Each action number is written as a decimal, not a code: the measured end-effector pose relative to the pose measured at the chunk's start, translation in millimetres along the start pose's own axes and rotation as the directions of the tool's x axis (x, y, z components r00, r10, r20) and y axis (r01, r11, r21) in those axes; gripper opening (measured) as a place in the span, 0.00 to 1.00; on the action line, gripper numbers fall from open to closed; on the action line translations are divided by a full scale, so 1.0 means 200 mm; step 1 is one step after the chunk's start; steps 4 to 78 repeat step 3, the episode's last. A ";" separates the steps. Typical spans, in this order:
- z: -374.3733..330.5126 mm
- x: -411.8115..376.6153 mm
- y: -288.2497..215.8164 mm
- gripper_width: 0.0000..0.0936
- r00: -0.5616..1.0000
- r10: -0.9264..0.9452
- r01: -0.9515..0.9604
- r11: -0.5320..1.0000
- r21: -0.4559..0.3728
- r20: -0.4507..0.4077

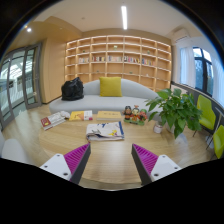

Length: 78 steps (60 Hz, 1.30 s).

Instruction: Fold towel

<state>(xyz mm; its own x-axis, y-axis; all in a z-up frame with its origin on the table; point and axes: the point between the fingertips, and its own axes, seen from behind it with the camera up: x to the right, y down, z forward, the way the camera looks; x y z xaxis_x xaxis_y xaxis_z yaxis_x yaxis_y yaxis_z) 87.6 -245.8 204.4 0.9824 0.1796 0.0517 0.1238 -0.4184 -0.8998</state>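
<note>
A flat, light-coloured patterned piece (105, 130), apparently the folded towel, lies on the wooden table (110, 160) just ahead of my fingers. My gripper (110, 153) is open and empty, held low over the table's near part. The magenta pads (75, 157) stand wide apart with only bare table between them. Neither finger touches the towel.
Books or magazines (55, 119) lie on the table's left side, and small items (135, 115) sit beyond the towel. A leafy potted plant (175, 108) stands on the right. Behind are a grey sofa (100, 100) with a yellow cushion, a black bag (72, 90), and wall shelves (120, 58).
</note>
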 end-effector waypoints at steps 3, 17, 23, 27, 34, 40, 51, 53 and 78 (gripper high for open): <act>-0.01 0.00 0.00 0.91 1.000 0.001 -0.001 1.000 -0.001 -0.002; -0.01 0.00 0.00 0.91 1.000 0.001 -0.001 1.000 -0.001 -0.002; -0.01 0.00 0.00 0.91 1.000 0.001 -0.001 1.000 -0.001 -0.002; -0.01 0.00 0.00 0.91 1.000 0.001 -0.001 1.000 -0.001 -0.002; -0.01 0.00 0.00 0.91 1.000 0.001 -0.001 1.000 -0.001 -0.002; -0.01 0.00 0.00 0.91 1.000 0.001 -0.001 1.000 -0.001 -0.002; -0.01 0.00 0.00 0.91 1.000 0.001 -0.001 1.000 -0.001 -0.002; -0.01 0.00 0.00 0.91 1.000 0.001 -0.001 1.000 -0.001 -0.002; -0.01 0.00 0.00 0.91 1.000 0.001 -0.001 1.000 -0.001 -0.002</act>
